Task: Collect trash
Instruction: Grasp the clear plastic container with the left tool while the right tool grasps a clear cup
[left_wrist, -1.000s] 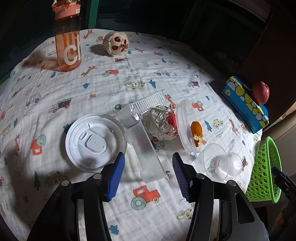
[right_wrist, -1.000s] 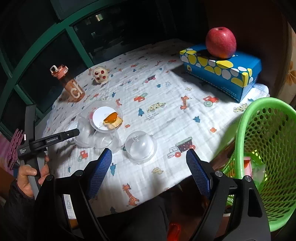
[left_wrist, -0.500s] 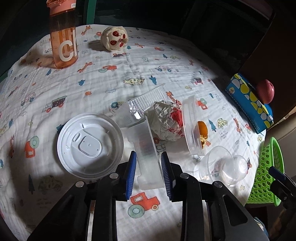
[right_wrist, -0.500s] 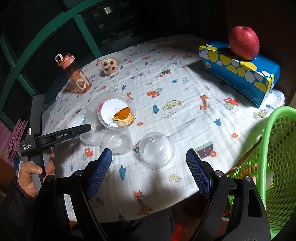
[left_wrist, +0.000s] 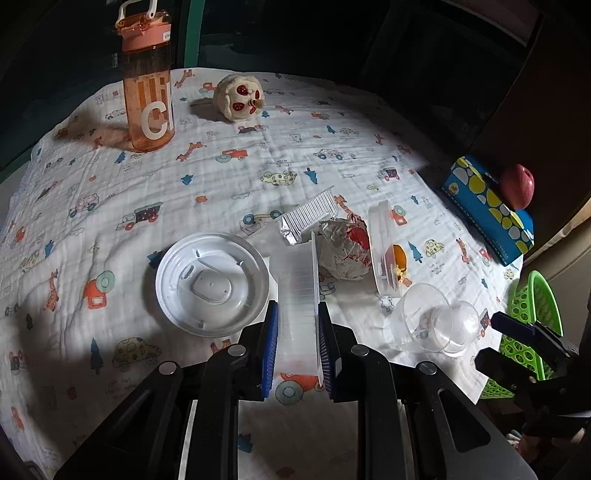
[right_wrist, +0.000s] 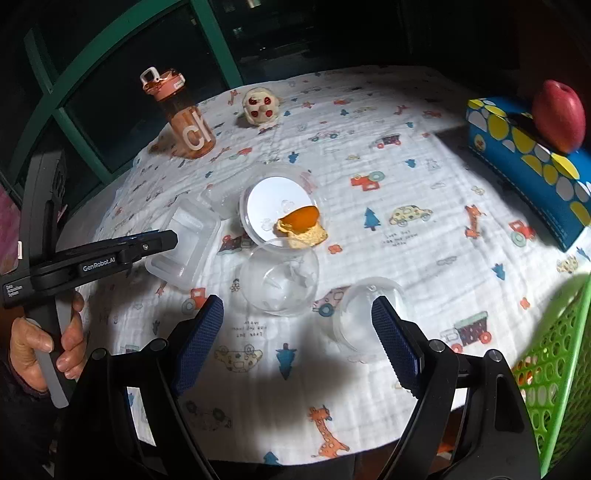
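Picking up the clear tray (left_wrist: 298, 295)
Left gripper (left_wrist: 297, 349) has just squeezed onto it; right gripper (right_wrist: 297, 345) wide, empty. Next: green basket (right_wrist: 554, 376).

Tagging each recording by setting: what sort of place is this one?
Most likely a home, at a table by a dark window. A child's cartoon-print cloth covers the table, with a tissue box and apple on it, an orange water bottle, and a green basket at the table's edge.
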